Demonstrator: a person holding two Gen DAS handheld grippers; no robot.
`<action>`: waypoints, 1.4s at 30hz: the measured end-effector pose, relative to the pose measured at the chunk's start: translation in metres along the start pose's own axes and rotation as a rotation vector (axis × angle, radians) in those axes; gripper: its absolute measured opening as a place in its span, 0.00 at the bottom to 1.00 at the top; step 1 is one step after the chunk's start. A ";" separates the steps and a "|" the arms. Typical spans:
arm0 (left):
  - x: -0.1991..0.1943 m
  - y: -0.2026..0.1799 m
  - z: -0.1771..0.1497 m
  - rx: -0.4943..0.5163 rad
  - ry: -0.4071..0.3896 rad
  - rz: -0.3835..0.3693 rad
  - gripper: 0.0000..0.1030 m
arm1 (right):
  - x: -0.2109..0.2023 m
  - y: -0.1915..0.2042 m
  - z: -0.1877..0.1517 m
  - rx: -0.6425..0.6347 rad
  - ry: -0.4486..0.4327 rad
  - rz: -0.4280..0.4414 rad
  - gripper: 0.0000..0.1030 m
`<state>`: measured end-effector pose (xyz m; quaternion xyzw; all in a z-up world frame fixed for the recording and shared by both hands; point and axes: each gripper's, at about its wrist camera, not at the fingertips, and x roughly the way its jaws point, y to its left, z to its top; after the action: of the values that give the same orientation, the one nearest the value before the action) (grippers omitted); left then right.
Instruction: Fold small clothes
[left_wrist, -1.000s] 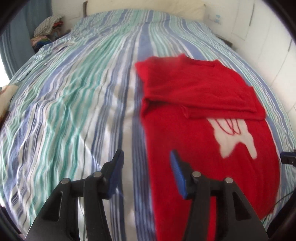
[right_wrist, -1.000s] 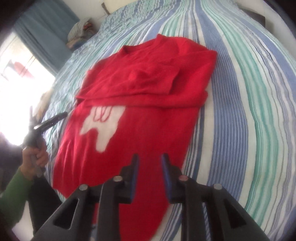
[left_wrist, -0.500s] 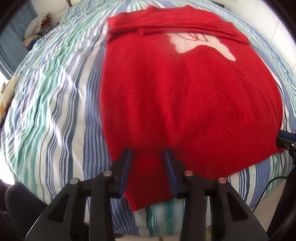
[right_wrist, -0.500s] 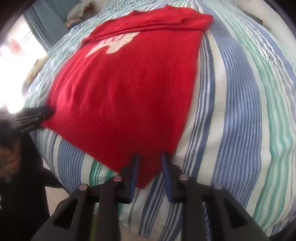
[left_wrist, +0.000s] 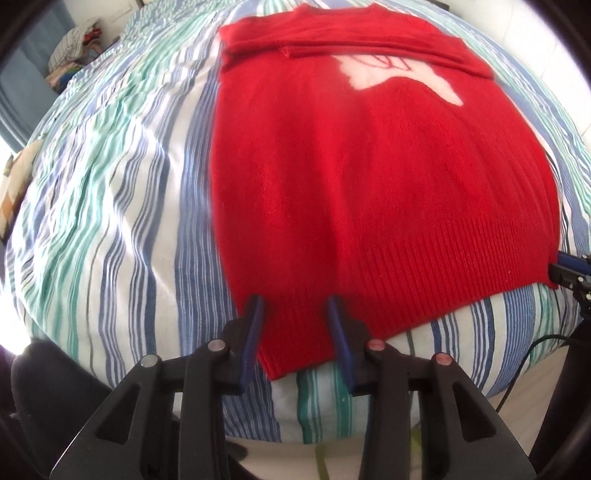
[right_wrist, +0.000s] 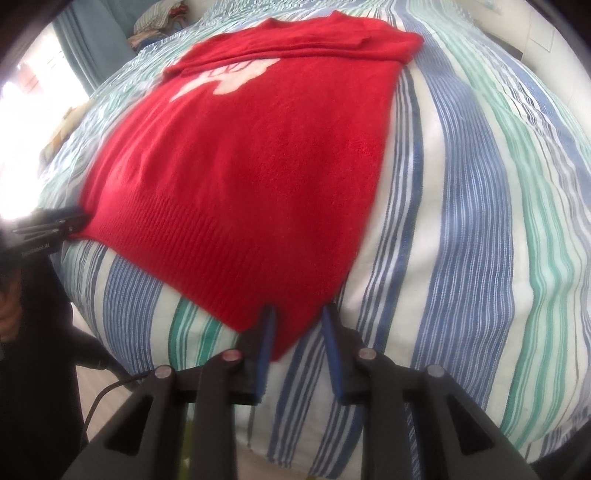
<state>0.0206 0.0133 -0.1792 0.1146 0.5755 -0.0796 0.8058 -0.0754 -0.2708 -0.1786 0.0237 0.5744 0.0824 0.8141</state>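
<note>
Red knit sweater (left_wrist: 369, 177) lies flat on the striped bed (left_wrist: 122, 192), sleeves folded across its far end. My left tool (left_wrist: 295, 314) straddles the near-left hem corner, fingers parted, gripping nothing yet. My right tool (right_wrist: 298, 317) does likewise at the near-right corner (fabric between its fingers, not pinched). I judge both are set to lift the hem toward the collar.

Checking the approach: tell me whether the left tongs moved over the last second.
Yes. The left tongs pulled back from mid-bed to the red sweater's near hem.
</note>
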 end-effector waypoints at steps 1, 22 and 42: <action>-0.001 0.001 -0.002 0.000 0.012 -0.002 0.37 | 0.000 0.000 0.000 0.001 0.004 0.001 0.25; -0.062 0.037 -0.005 -0.068 -0.015 0.086 0.55 | -0.046 -0.017 -0.011 0.139 0.048 0.043 0.33; -0.041 0.053 -0.009 -0.191 0.034 -0.027 0.83 | -0.064 -0.009 0.008 0.118 -0.032 -0.101 0.66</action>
<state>0.0132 0.0668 -0.1381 0.0306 0.5956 -0.0334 0.8020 -0.0883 -0.2901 -0.1172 0.0438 0.5658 0.0067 0.8234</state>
